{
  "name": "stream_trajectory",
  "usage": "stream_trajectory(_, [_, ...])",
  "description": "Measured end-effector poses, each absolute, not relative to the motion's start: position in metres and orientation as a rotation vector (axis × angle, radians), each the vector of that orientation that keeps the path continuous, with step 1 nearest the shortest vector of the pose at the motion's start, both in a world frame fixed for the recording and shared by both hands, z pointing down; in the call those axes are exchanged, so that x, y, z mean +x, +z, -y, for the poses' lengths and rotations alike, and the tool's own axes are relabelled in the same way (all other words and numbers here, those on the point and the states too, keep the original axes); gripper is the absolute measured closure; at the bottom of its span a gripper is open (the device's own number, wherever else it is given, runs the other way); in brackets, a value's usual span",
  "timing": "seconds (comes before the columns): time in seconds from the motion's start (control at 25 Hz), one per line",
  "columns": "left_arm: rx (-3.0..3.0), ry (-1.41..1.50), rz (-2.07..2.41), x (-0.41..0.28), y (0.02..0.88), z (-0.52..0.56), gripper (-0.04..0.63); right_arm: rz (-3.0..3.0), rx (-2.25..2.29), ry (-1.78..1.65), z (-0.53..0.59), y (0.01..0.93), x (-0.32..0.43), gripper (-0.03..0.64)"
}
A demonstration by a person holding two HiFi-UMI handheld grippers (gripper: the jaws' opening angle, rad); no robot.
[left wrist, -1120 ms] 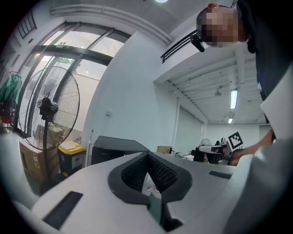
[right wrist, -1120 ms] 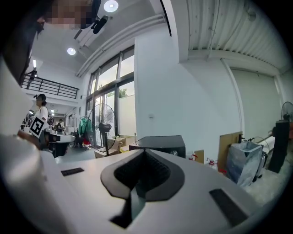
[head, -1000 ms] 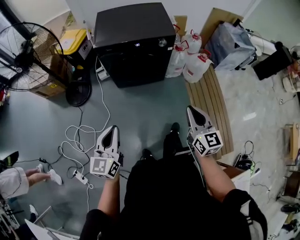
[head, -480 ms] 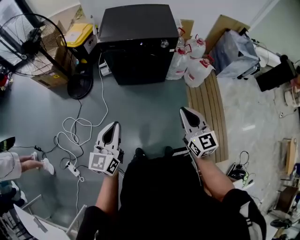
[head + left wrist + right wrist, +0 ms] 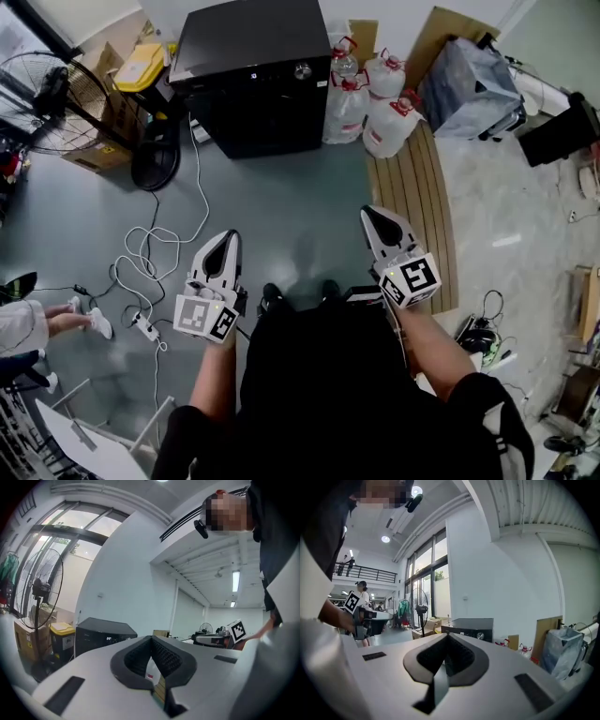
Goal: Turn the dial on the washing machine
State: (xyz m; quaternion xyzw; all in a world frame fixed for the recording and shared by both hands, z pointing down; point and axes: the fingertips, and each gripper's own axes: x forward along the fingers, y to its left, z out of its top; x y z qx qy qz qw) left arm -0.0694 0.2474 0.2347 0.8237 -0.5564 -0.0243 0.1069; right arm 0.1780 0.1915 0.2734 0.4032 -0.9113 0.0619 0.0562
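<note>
Hovering shut, left fingers [image 5: 216,270] and right fingers [image 5: 386,232] sit far from the dial [image 5: 303,69].

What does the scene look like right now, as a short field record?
Washing machine: black, by the far wall
Dial: front panel, right end, untouched
Left gripper: shut, empty, well short of the machine
Right gripper: shut, empty, well short of the machine
Floor: white cable at left
Beside machine: jugs right, fan left

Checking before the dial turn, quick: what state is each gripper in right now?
Left gripper: closed, jaws together, holding nothing.
Right gripper: closed, jaws together, holding nothing.
</note>
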Motion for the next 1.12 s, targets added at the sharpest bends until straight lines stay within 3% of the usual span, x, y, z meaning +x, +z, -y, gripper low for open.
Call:
stream_trajectory(0.36, [2.459,-0.030,1.555,-0.028,0.248,-0.242,0.580,2.736,1.289,0.260,-0.196,0.291,0.207,0.595])
stream_trajectory(0.72, [2.386,0.033,1.673,-0.078,0.265,-0.246,0.580,2.777,1.266,0.226,-0.190,0.273,0.155,0.595])
stream_trajectory(1.12, [2.323,0.035,1.724,-0.091,0.268,-0.263,0.580,2.758,1.284,0.256,-0.196,0.276,0.160,0.595])
